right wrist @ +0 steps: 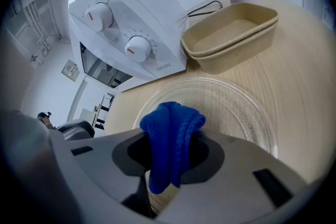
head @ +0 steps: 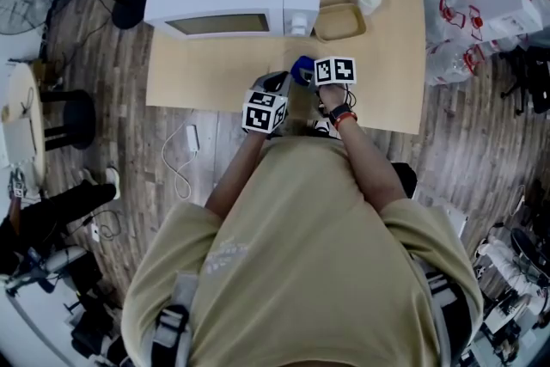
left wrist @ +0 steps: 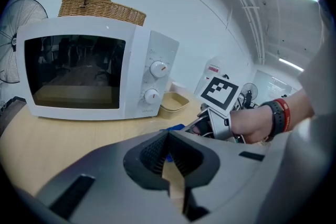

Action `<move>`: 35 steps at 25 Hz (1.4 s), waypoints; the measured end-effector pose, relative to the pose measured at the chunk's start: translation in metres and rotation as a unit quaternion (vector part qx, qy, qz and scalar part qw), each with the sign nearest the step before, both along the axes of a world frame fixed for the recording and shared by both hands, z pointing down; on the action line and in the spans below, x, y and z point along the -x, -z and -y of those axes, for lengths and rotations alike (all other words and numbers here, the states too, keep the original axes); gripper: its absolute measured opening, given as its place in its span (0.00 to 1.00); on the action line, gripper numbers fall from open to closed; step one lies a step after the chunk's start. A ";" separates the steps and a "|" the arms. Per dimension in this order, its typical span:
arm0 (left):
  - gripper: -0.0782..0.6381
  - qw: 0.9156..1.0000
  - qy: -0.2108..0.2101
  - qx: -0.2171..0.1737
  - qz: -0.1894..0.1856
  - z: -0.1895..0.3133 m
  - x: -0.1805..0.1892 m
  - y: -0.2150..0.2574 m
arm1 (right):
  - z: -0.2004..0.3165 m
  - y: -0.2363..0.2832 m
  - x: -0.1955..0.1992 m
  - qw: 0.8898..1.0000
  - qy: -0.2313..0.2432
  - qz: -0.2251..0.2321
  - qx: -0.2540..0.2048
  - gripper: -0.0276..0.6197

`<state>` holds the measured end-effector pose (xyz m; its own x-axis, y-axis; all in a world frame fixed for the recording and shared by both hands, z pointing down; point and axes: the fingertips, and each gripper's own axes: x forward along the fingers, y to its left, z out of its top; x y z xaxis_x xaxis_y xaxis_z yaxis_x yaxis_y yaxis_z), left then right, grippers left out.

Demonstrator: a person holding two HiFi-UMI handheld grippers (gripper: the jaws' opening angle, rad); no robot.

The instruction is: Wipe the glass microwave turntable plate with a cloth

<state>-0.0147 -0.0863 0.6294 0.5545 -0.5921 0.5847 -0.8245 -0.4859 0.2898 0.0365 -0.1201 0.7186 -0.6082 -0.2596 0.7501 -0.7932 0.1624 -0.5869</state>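
On table [right wrist: 304, 60]: clear glass plate [right wrist: 233, 99] | right gripper [right wrist: 170, 153] jaws clamp blue cloth [right wrist: 170, 123] | left gripper [left wrist: 168, 157] jaws together

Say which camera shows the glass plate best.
The right gripper view: the glass plate shows broad and clear behind the blue cloth. The left gripper view gives a faint edge; the head view hides it.

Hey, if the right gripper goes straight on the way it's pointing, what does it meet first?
Likely the glass plate, with the right gripper's cloth touching first; depth is unclear.
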 end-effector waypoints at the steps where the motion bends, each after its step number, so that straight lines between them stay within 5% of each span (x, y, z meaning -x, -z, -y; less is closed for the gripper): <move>1: 0.13 1.000 -0.001 0.000 -0.001 0.000 -0.002 -0.001 | 0.000 0.000 -0.003 1.000 -0.002 -0.001 0.000 0.23; 35: 0.13 0.999 -0.051 0.008 -0.014 -0.006 -0.052 -0.006 | -0.003 0.002 -0.086 0.996 -0.082 -0.029 -0.016 0.23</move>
<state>0.0374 -0.0799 0.6353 0.6281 -0.5229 0.5762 -0.7623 -0.5622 0.3207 0.1227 -0.1175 0.7168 -0.5116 -0.3764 0.7724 -0.8430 0.0459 -0.5359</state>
